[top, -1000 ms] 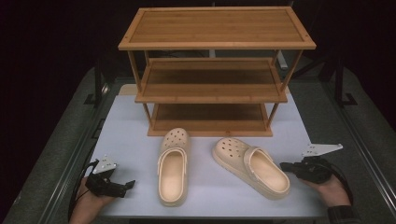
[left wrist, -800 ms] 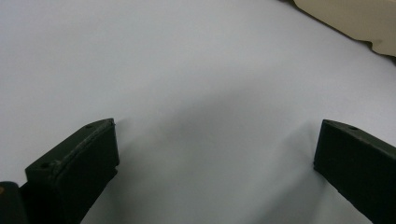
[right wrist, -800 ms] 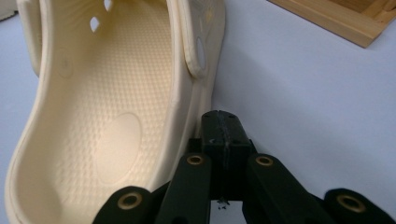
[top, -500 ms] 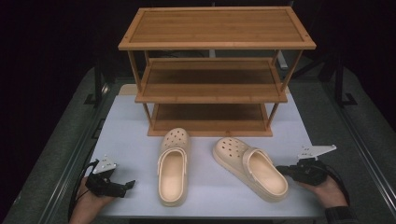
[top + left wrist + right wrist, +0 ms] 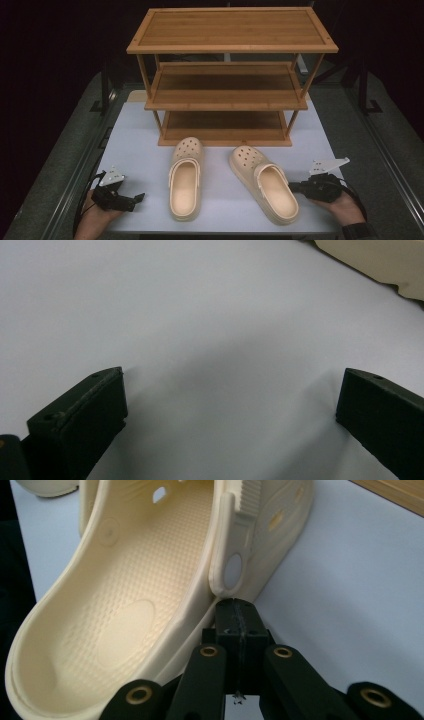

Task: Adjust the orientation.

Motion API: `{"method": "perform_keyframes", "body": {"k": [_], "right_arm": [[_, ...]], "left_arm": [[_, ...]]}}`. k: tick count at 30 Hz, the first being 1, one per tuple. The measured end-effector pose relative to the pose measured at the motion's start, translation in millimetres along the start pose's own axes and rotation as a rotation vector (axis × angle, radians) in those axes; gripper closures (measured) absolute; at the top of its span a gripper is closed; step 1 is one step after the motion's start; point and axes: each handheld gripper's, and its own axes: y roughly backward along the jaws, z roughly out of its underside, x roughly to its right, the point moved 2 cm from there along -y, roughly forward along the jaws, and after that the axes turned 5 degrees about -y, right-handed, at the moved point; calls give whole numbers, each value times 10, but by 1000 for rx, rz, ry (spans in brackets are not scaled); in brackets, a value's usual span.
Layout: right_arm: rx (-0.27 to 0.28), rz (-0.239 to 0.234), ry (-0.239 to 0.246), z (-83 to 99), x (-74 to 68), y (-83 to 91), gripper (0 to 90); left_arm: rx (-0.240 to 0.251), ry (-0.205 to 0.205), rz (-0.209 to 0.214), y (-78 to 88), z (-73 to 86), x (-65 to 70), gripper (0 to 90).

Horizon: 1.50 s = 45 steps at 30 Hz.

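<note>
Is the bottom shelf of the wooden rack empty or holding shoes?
Empty: the bottom shelf is bare wood, and both shoes sit on the table in front.

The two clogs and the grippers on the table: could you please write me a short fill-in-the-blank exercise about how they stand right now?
1. The wooden rack has ____ shelves.
2. The jaws of the right gripper are ____, their tips at the side of the right clog.
3. The jaws of the left gripper stand ____ over the white table top.
4. The left clog points its toe toward the ____.

Missing words: three; shut; open; rack
</note>
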Motion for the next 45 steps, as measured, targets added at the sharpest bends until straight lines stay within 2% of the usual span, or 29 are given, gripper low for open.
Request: {"method": "perform_keyframes", "body": {"k": [10, 24, 27, 28, 32, 35, 38, 45], "right_arm": [[-19, -37, 43, -44, -134, -86, 900], [-40, -55, 86, -159, -249, -263, 900], [-47, -32, 86, -174, -209, -272, 900], [-16, -9, 58, -207, -132, -246, 900], [8, 9, 35, -280, -33, -281, 900], [1, -3, 32, -334, -2, -375, 900], [-12, -8, 55, -398, -30, -452, 900], [-11, -26, 56, -453, -61, -516, 900]], "left_arm": [[1, 3, 1, -2, -1, 1, 0], [0, 2, 1, -2, -1, -1, 0], [0, 2, 1, -2, -1, 0, 0], [0, 2, 1, -2, -1, 0, 0], [0, 3, 2, -2, -2, -1, 0], [0, 3, 2, -2, -2, -1, 0], [0, 2, 2, -2, -1, -1, 0], [0, 3, 2, -2, -2, -1, 0]]}}
